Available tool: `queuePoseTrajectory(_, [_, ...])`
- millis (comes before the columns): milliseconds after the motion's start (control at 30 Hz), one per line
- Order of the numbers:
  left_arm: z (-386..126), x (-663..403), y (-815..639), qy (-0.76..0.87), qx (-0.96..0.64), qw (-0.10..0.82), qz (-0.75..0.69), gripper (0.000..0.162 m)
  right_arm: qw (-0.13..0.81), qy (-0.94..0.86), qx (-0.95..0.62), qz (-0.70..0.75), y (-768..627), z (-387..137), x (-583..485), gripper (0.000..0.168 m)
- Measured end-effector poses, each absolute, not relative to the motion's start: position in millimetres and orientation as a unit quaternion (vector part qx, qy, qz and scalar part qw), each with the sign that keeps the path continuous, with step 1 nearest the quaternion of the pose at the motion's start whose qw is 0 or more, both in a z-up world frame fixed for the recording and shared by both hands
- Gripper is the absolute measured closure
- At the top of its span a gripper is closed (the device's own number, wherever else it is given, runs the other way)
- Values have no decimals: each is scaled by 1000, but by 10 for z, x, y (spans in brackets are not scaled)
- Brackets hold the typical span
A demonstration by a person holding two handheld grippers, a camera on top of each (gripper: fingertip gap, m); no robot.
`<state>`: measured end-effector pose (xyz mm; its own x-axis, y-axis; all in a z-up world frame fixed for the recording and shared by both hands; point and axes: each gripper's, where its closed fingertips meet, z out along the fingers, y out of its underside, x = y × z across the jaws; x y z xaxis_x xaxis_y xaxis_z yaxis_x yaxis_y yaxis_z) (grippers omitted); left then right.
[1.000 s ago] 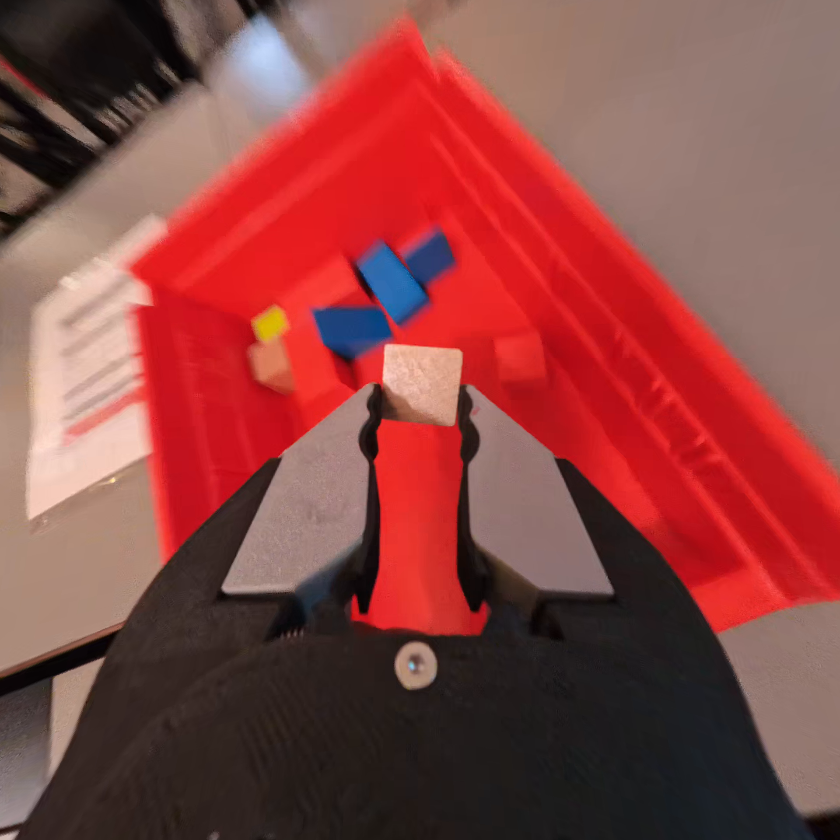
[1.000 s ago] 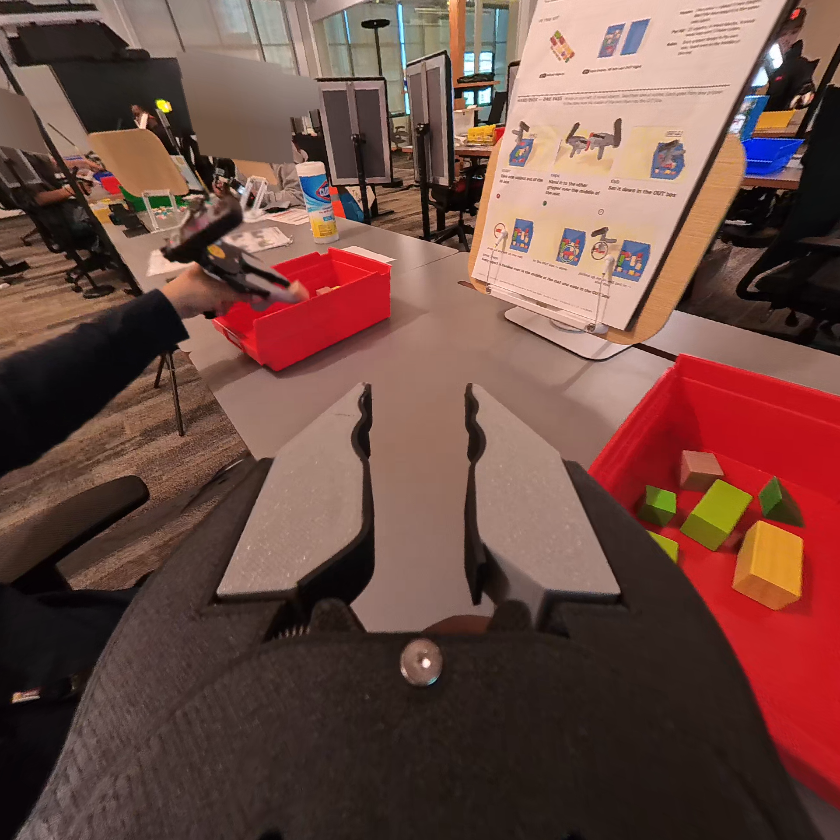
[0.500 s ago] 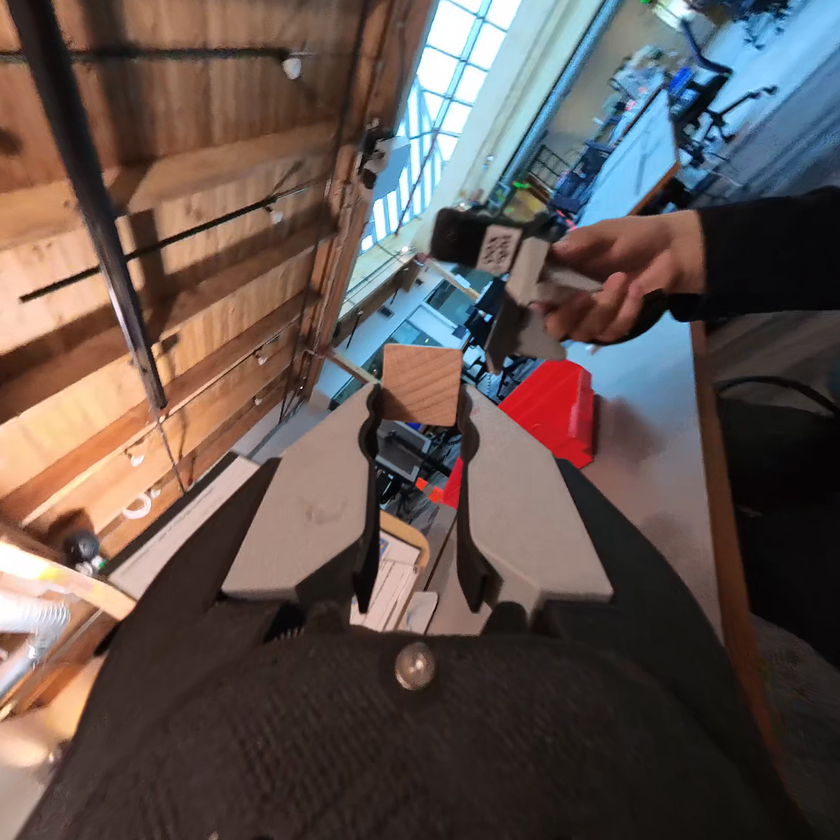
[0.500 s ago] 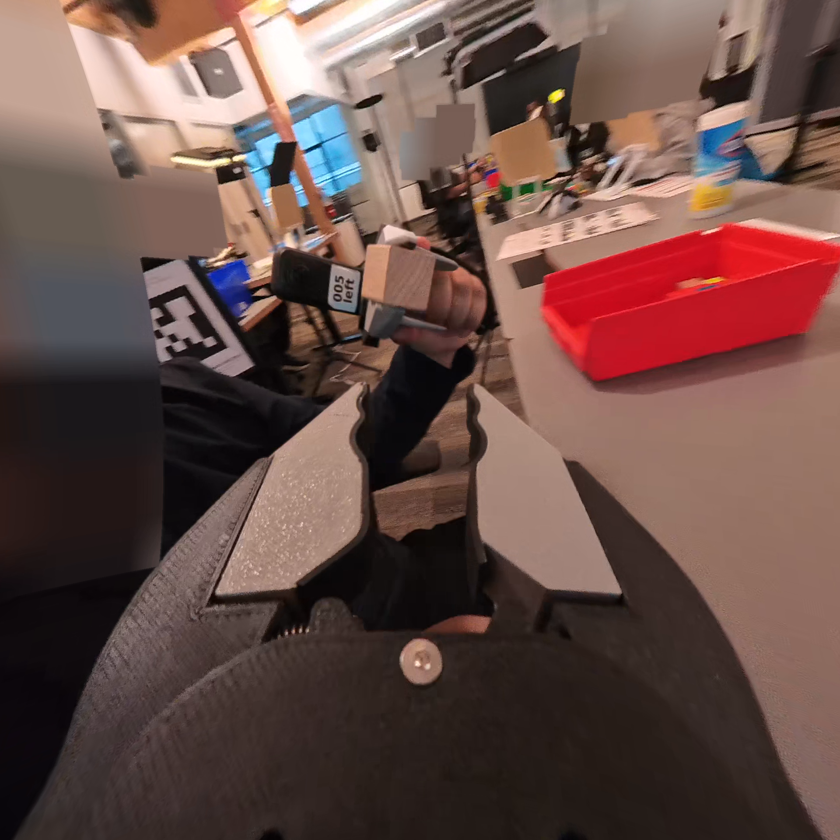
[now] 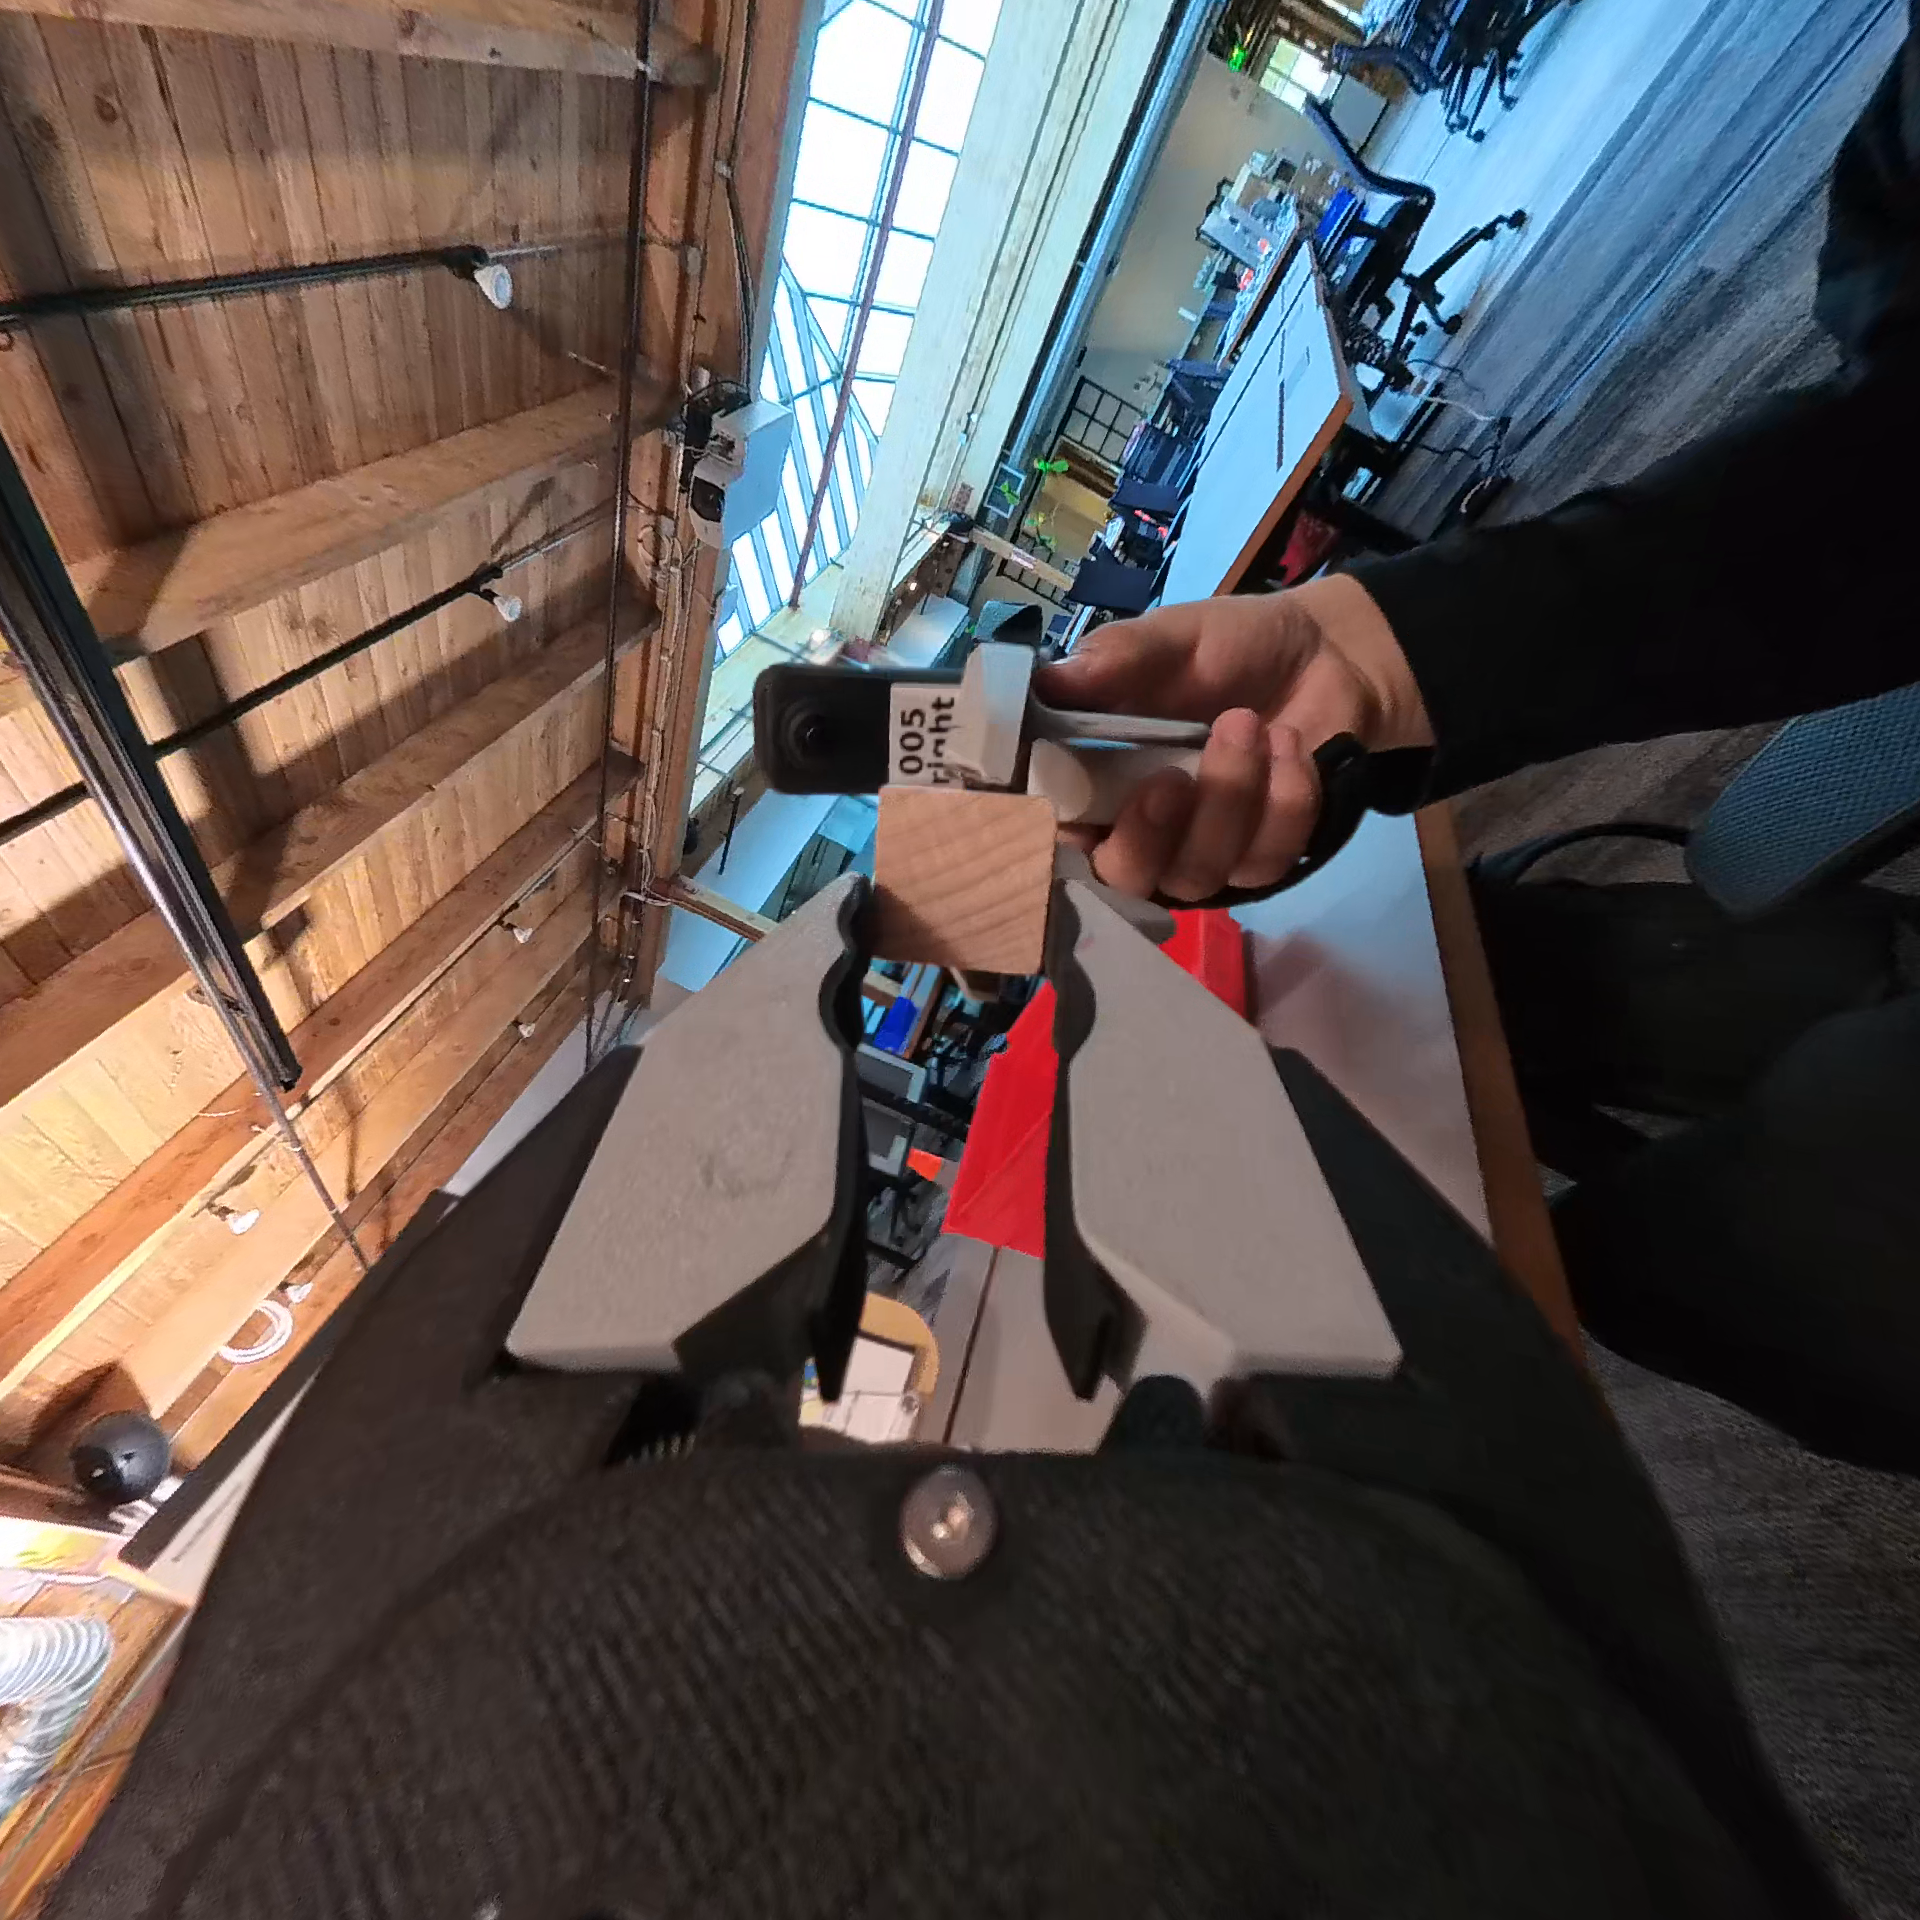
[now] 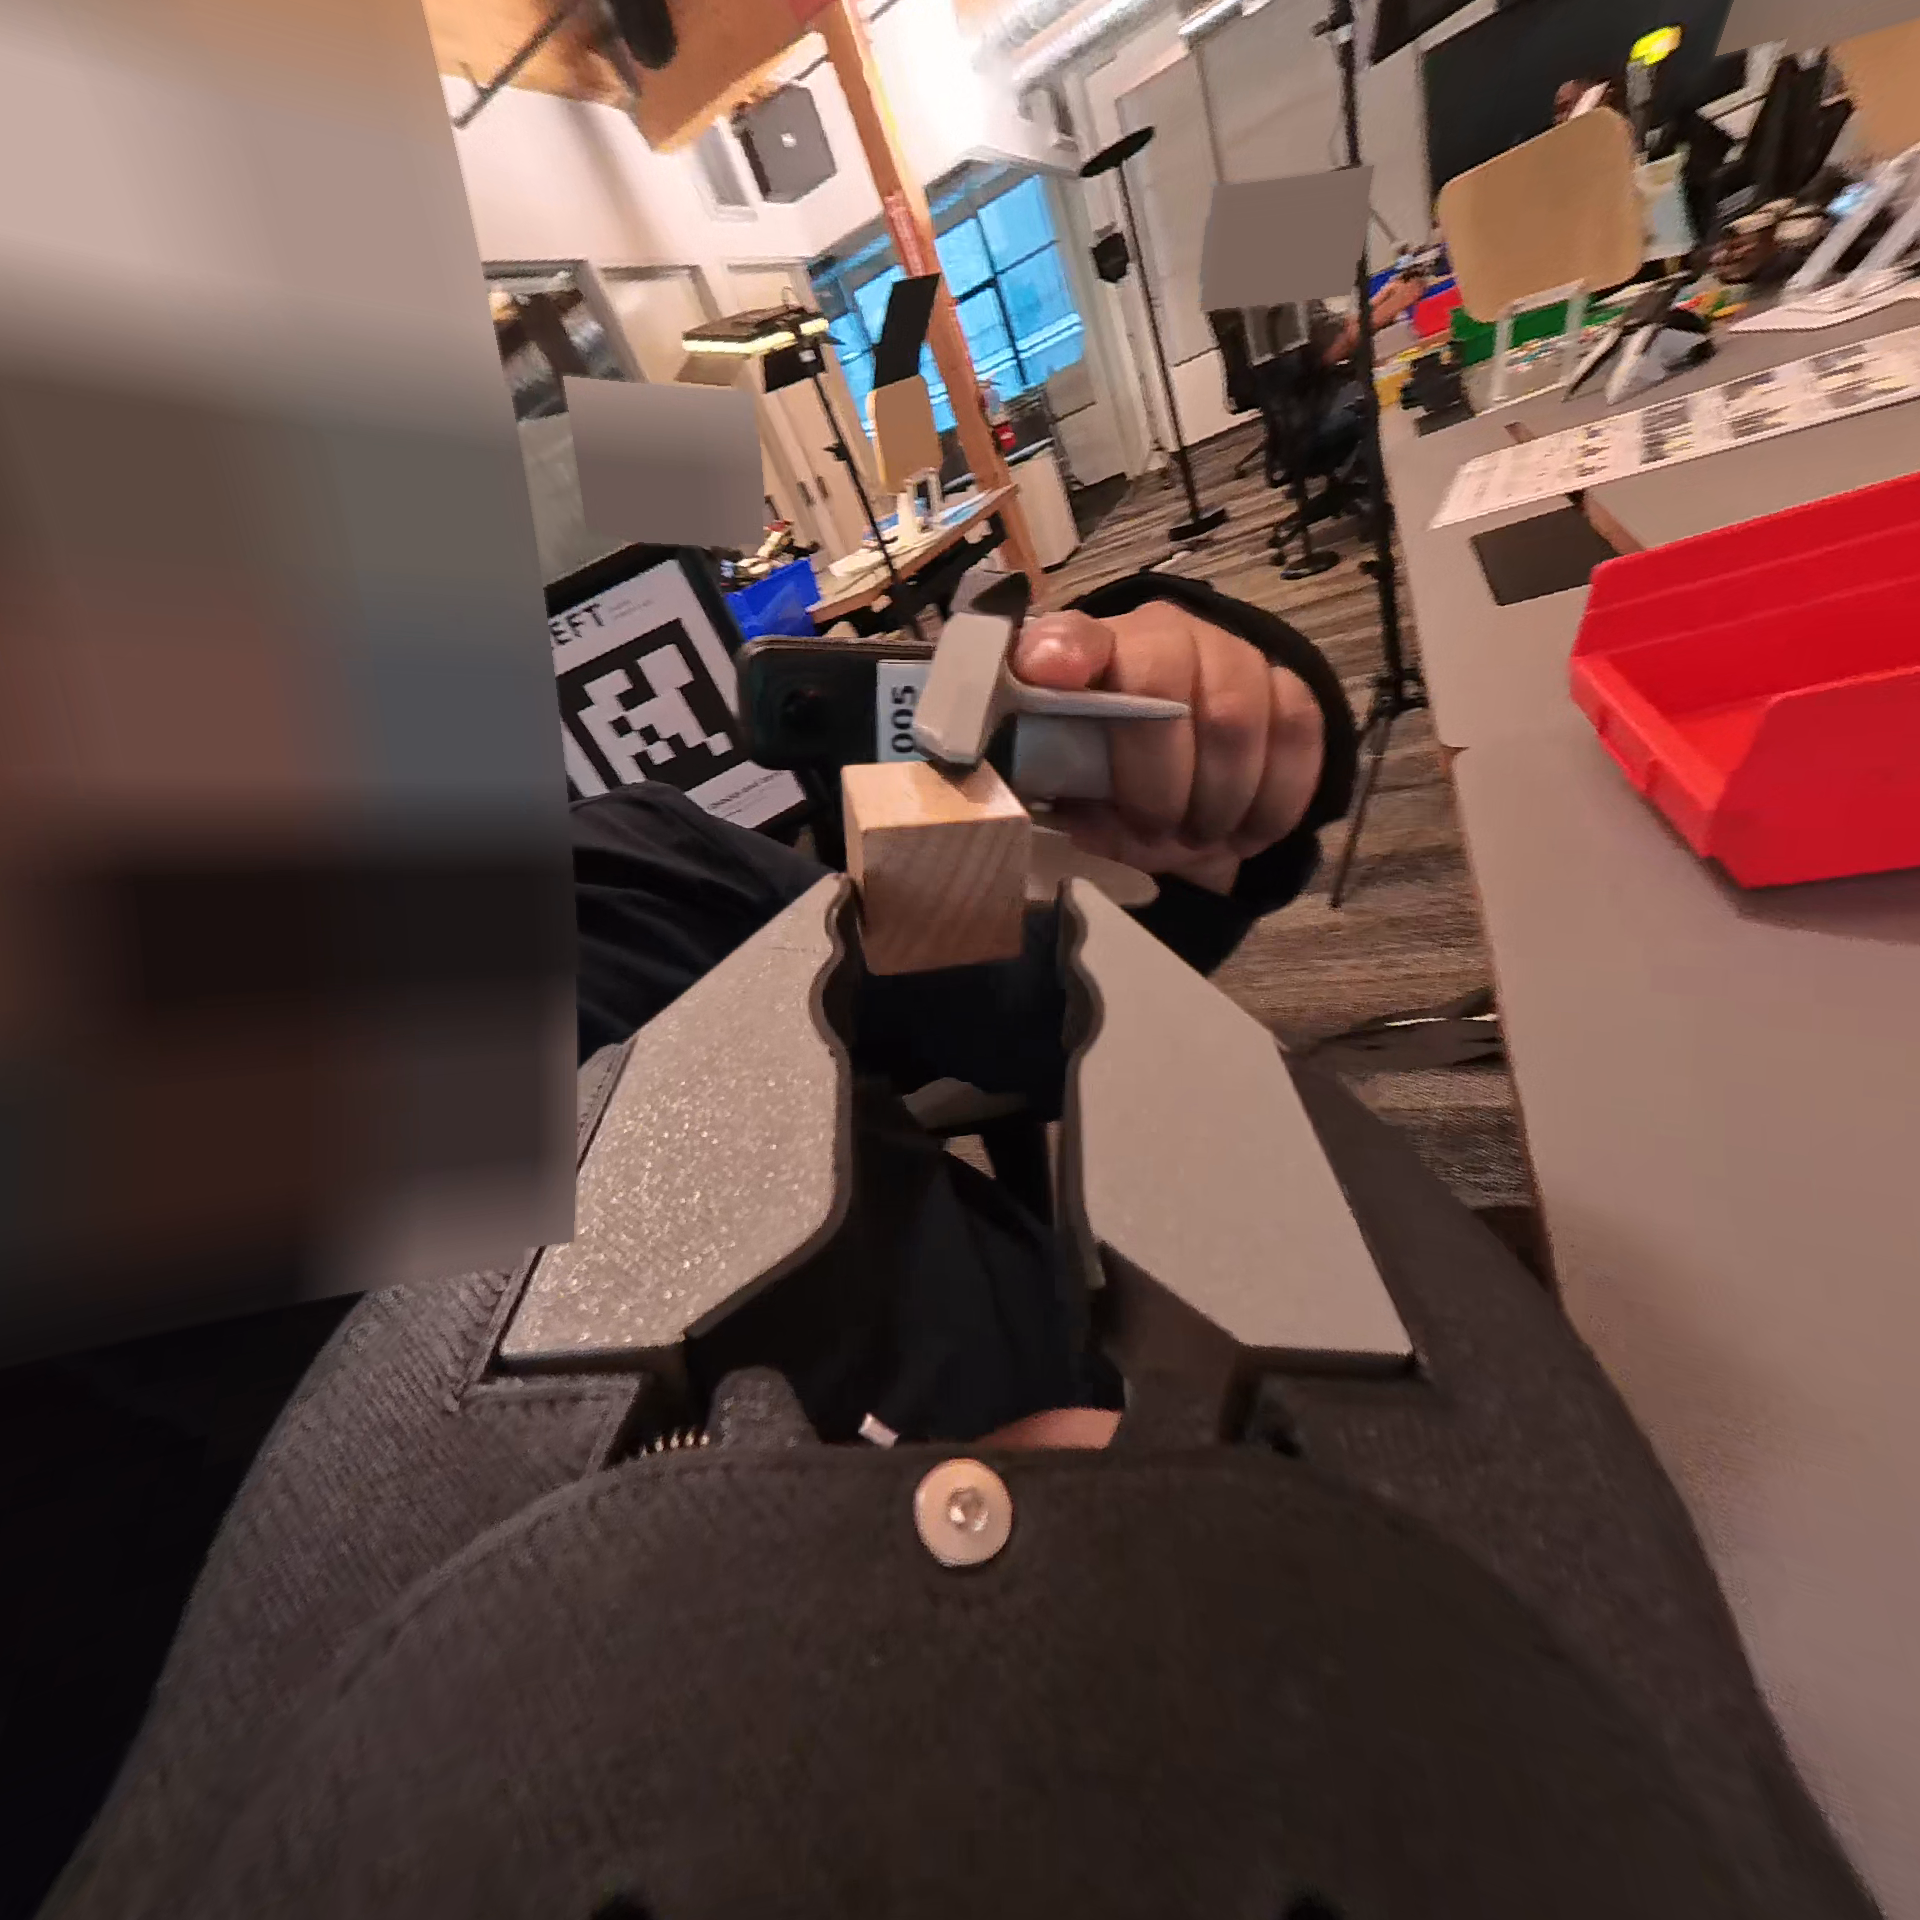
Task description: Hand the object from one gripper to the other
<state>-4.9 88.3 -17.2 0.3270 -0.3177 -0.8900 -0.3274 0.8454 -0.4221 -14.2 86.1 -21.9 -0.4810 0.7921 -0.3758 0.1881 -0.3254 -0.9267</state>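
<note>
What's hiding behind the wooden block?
In the left wrist view, behind the wooden block you see the right gripper, a hand holding it and a red bin. The block covers the gripper's fingertips.

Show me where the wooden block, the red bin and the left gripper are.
wooden block [image 5: 961, 894], left wrist view, its facing side.
red bin [image 6: 1756, 686], right wrist view, its side wall.
left gripper [image 5: 956, 935], left wrist view, between its fingertips.

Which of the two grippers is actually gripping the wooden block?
The left gripper: its fingers clamp the wooden block, while the right gripper merely straddles it, open, with a gap beside one finger.
</note>
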Motion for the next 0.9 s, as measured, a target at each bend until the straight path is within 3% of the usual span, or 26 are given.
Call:
queuePoseTrajectory(467, [-218,-97,1024,570,-325,755,-12,131,263,-532,-460,660,1003,-196,-151,138])
queuePoseTrajectory(533, [-202,-143,1041,566,-331,755,-12,138,274,-522,-466,660,1102,-166,-93,138])
queuePoseTrajectory(567, [-184,-175,1036,564,-329,758,-12,150,284,-513,-470,660,1172,-142,-54,138])
queuePoseTrajectory(633, [-129,-250,1026,555,-325,766,-9,162,306,-495,-477,659,1335,-78,59,138])
queuePoseTrajectory(900, [-64,-473,1079,545,-338,767,32,162,501,-360,-623,481,2751,-197,916,138])
